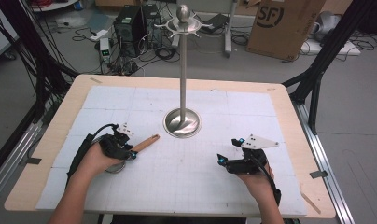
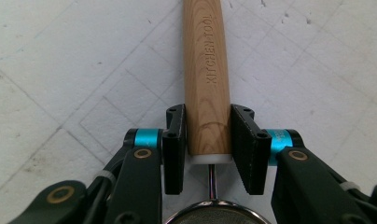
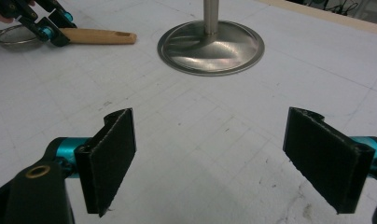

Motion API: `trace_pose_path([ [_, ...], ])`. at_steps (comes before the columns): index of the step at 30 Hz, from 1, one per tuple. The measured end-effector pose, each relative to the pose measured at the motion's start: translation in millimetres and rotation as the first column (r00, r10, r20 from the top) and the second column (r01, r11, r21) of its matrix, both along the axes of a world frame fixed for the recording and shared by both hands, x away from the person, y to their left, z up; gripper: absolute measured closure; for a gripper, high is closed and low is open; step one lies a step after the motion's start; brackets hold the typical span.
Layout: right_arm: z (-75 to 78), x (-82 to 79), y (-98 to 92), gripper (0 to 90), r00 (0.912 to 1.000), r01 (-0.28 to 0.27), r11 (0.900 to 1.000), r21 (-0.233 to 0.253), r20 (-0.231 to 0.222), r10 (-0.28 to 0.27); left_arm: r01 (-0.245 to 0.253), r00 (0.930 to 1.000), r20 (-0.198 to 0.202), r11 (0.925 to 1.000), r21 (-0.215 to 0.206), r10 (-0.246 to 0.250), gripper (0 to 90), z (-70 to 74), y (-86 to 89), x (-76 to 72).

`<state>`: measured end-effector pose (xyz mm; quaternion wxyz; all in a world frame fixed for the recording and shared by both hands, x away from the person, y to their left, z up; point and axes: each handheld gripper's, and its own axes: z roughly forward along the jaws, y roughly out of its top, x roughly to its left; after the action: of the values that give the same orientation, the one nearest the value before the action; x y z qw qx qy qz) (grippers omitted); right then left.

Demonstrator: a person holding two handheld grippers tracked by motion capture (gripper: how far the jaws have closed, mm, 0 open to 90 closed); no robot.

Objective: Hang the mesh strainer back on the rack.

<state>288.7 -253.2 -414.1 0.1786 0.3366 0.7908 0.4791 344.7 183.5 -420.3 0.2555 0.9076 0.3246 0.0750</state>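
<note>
Left gripper: your left gripper point(image 2: 208, 149) is clamped on the wooden handle point(image 2: 207, 79) of one small strainer, both jaws pressed against the handle's near end, just above the white collar.
Strainer: one only; its metal mesh bowl point(image 2: 214, 212) sits below the jaws, close to your hand, and the handle, stamped "KITCHENTOOL", runs away from you along the mat.
Strainer position: in the high view it lies at the left front of the mat point(image 1: 177, 168), handle point(image 1: 146, 143) pointing toward the stand's base.
Right gripper: your right gripper point(image 3: 224, 158) has its two jaws spread wide apart with nothing between them, above bare mat at the right front.
Hands: two, one on each gripper, entering from the near edge.
Stand: one tall metal stand point(image 1: 182, 70) with a round base point(image 3: 211, 46), upright at the mat's middle, a ball and a ring of hooks on top; it is apart from both grippers.
Table: one wooden table point(image 1: 289, 100) carrying the white gridded mat.
</note>
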Motion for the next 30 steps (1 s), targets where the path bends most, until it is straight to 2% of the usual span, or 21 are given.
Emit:
trace_pose_path([
  [2,0.3,-0.1,0.0,16.1,1.0000,-0.002,1.000,-0.001,0.002,0.002,0.008,0.9999,-0.008,0.9996,0.025,-0.008,66.8,1.2,-2.5,1.5],
  [6,0.5,-0.4,1.0,16.1,1.0000,-0.001,1.000,-0.002,0.003,0.001,0.012,0.9997,-0.024,0.9995,0.028,-0.011,66.9,1.5,-3.5,4.0],
  [9,0.9,-0.8,2.0,16.1,1.0000,-0.003,1.000,-0.001,0.001,0.003,0.007,0.9999,-0.011,0.9995,0.032,-0.007,67.7,1.3,-4.9,2.2],
  [10,1.1,-0.8,2.2,16.1,1.0000,-0.003,1.000,-0.001,-0.001,0.003,0.020,0.9998,-0.009,0.9988,0.045,-0.020,68.2,2.1,-4.6,2.2],
  [13,1.1,-0.6,1.8,16.1,1.0000,-0.002,1.000,0.001,0.003,0.002,0.024,0.9997,0.000,0.9985,0.048,-0.024,68.5,2.2,-5.0,1.1],
  [19,0.8,-0.3,0.8,16.1,1.0000,0.001,1.000,-0.001,0.001,-0.001,0.045,0.9988,0.016,0.9982,0.039,-0.045,68.7,2.7,-3.1,-0.7],
  [20,0.6,-0.2,0.8,16.1,1.0000,0.001,1.000,-0.002,0.000,-0.001,0.046,0.9986,0.025,0.9988,0.017,-0.046,68.6,2.8,-3.7,-2.0],
  [25,0.8,-1.1,0.6,16.1,1.0000,0.004,1.000,0.004,-0.006,-0.004,0.075,0.9946,0.074,0.9968,-0.026,-0.073,68.7,12.9,-3.6,-7.7],
  [30,0.9,-1.0,1.1,16.1,1.0000,0.001,1.000,0.003,0.001,-0.001,0.072,0.9900,0.128,0.9927,-0.097,-0.059,68.7,24.7,2.2,-13.7],
])
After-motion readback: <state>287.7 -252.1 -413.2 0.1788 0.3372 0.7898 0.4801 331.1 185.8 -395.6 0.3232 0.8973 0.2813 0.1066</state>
